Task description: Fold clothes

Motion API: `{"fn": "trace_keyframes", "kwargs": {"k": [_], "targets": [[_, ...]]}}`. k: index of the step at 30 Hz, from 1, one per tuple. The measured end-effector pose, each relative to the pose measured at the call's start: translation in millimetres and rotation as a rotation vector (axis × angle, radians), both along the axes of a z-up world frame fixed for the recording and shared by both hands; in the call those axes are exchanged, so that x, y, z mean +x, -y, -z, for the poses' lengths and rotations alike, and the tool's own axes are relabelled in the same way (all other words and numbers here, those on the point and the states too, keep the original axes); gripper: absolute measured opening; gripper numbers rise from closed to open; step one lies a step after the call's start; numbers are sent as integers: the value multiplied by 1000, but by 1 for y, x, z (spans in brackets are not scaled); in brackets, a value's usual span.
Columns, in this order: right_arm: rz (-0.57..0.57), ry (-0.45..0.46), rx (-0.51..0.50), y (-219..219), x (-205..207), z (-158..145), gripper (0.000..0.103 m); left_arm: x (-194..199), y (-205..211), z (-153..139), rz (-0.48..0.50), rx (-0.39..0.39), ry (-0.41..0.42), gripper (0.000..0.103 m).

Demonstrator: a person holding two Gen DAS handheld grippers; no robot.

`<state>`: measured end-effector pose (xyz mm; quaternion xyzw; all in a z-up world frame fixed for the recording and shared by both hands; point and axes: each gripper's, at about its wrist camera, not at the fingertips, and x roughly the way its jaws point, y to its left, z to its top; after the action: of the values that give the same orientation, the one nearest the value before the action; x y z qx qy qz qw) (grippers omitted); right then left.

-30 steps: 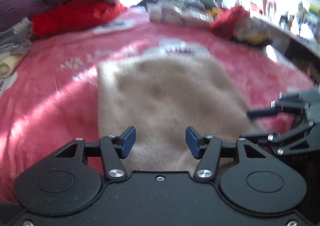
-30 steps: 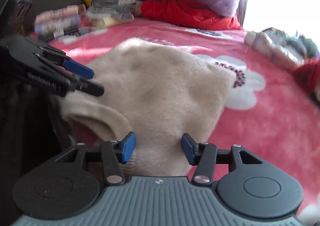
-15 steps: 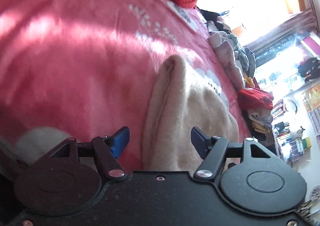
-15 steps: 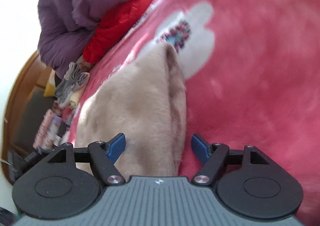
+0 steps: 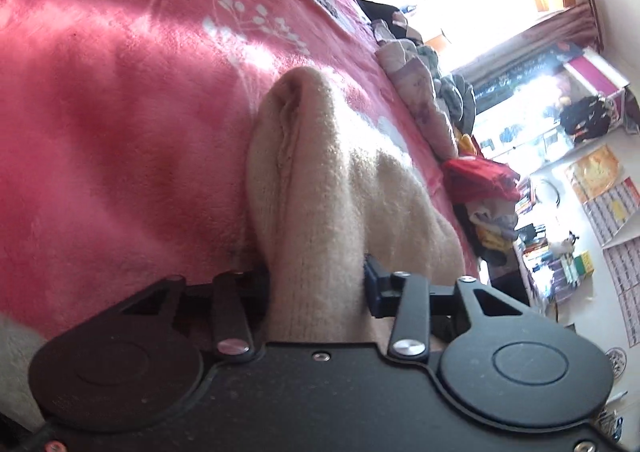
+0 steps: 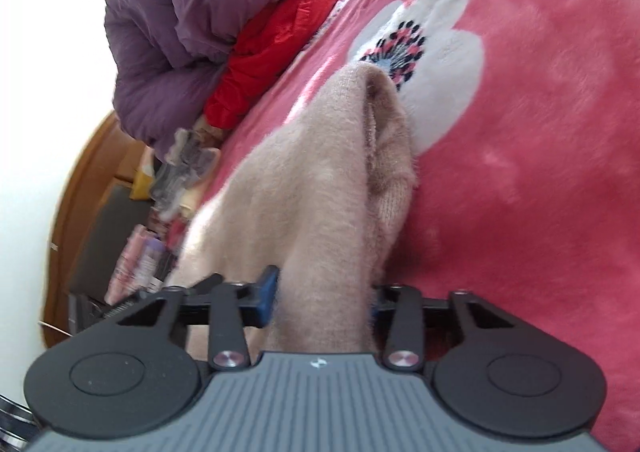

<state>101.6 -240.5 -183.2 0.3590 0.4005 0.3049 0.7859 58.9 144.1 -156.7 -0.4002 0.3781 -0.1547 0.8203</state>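
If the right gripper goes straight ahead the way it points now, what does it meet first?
The right gripper is already shut on the folded beige sweater, its jaws having just closed on it. Going straight on, it would push further along this sweater, then probably meet the pink blanket beyond its far end; depth is unclear.

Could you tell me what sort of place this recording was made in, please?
Most likely a lived-in bedroom: a pink floral blanket spread like a bed cover, a purple quilt heaped against a wooden headboard, and crowded shelves nearby.

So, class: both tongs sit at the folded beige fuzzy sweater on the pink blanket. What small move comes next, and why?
Probably lift both tongs together. The left tongs and right tongs, having just been closing, pinch opposite edges of the beige fuzzy sweater lying on the pink fleece blanket.
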Motion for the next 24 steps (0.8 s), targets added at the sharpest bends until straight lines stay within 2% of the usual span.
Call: {"fn": "trace_keyframes", "kwargs": {"k": [2, 4, 6, 7, 9, 11, 13, 14, 15, 18, 20, 21, 23, 24], "targets": [[-9, 32, 36, 1, 0, -9, 36, -6, -2, -12, -16, -40, 29, 34], [-23, 102, 74, -1, -1, -30, 35, -16, -6, -26, -32, -87, 85, 34], [-34, 166, 83, -4, 0, -51, 37, -21, -15, -29, -62, -115, 88, 38], [-26, 157, 59, -5, 5, -53, 41, -21, -19, -25, -82, -107, 54, 47], [-3, 95, -47, -7, 18, -44, 65, -19, -26, -11, -115, -38, -45, 60], [23, 38, -132, 1, 18, -32, 66, -25, -36, -10, -126, -51, -51, 58], [9, 33, -131, 9, 13, -26, 67, -30, -42, -12, -138, -41, -48, 62], [-2, 25, -121, 10, 12, -24, 69, -32, -42, -15, -144, -17, -42, 62], [-13, 16, -110, 11, 11, -22, 74, -32, -43, -14, -145, -17, -45, 63], [-29, 17, -87, 4, 15, -16, 80, -28, -40, -10, -137, -27, -58, 63], [-34, 15, -46, 0, 20, -12, 76, -23, -33, -8, -106, -18, -53, 64], [-32, 13, -46, -4, 20, -11, 62, -19, -23, -7, -70, 5, -46, 63], [-28, 8, -47, -11, 19, -9, 52, -13, -10, -5, -44, 41, -20, 54], [-31, 19, -40, -13, 17, -10, 45, -12, -9, -2, -42, 11, -10, 48]]}}
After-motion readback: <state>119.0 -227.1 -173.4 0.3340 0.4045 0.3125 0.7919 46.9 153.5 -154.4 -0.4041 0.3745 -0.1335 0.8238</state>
